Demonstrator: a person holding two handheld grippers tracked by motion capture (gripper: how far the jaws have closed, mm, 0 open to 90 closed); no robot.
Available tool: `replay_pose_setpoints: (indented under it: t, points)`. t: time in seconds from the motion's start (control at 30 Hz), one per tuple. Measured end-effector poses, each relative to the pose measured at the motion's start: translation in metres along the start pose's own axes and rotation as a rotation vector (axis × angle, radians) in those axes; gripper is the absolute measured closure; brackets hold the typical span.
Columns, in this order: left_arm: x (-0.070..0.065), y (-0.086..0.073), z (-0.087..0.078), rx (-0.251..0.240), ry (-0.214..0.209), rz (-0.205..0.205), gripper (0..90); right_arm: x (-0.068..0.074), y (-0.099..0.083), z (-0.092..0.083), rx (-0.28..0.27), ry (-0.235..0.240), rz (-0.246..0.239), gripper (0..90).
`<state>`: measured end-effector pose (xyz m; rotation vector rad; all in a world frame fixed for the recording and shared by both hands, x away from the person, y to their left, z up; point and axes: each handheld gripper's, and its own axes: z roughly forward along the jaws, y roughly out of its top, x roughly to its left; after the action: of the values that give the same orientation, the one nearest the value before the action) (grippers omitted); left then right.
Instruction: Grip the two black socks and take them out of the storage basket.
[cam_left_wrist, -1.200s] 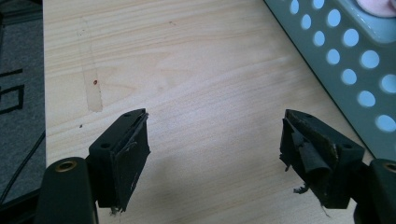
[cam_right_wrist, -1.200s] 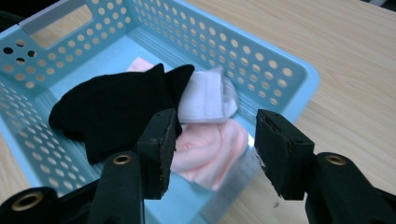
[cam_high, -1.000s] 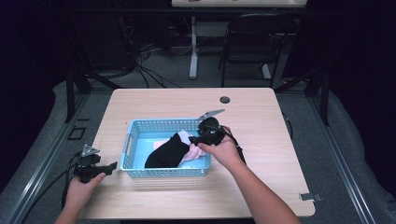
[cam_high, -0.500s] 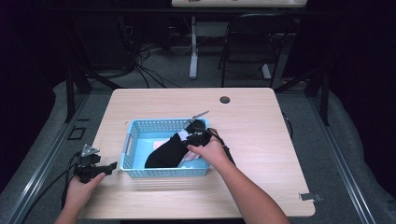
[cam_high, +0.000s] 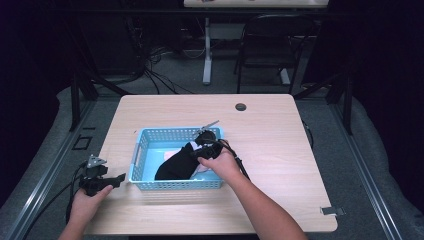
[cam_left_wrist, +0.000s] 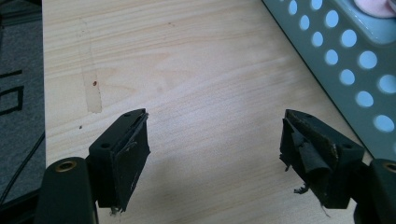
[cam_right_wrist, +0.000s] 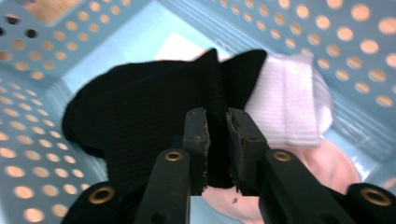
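A black sock (cam_high: 176, 164) (cam_right_wrist: 140, 112) lies in the light blue perforated basket (cam_high: 150, 135) (cam_right_wrist: 37, 121), on top of a white sock (cam_right_wrist: 289, 107) and a pink piece of cloth (cam_right_wrist: 327, 168). My right gripper (cam_high: 198, 149) (cam_right_wrist: 216, 122) reaches into the basket from the right; its jaws have just been closing and now pinch a fold of the black sock between their pads. My left gripper (cam_high: 120, 179) (cam_left_wrist: 215, 140) rests on the table to the left of the basket, jaws wide apart with nothing but bare wood between them.
The basket wall (cam_left_wrist: 355, 60) stands just right of the left gripper. A small dark round disc (cam_high: 241, 106) sits near the table's far edge. The wooden table (cam_high: 280, 150) has free room right of the basket. A chair (cam_high: 270, 45) stands beyond the table.
The right gripper moved left and down into the basket, and its jaws came together on the black sock. The left gripper stayed where it was.
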<state>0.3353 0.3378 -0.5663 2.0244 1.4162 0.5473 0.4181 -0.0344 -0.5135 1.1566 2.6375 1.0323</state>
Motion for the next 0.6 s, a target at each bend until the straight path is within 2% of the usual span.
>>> replay_pose_setpoints:
  t: [0.23, 0.4, 0.6]
  points:
    - [0.0, 0.0, 0.0, 0.002, -0.001, 0.003, 23.7, 0.01, 0.001, -0.004, -0.039, -0.027, -0.062, 86.1]
    - [0.0, 0.0, 0.0, 0.002, 0.001, 0.001, 23.7, 0.019, 0.001, -0.014, -0.139, -0.013, -0.077, 86.7]
    - [0.0, 0.0, 0.0, 0.002, 0.0, 0.003, 23.7, 0.029, 0.006, -0.034, -0.252, 0.005, -0.098, 87.0]
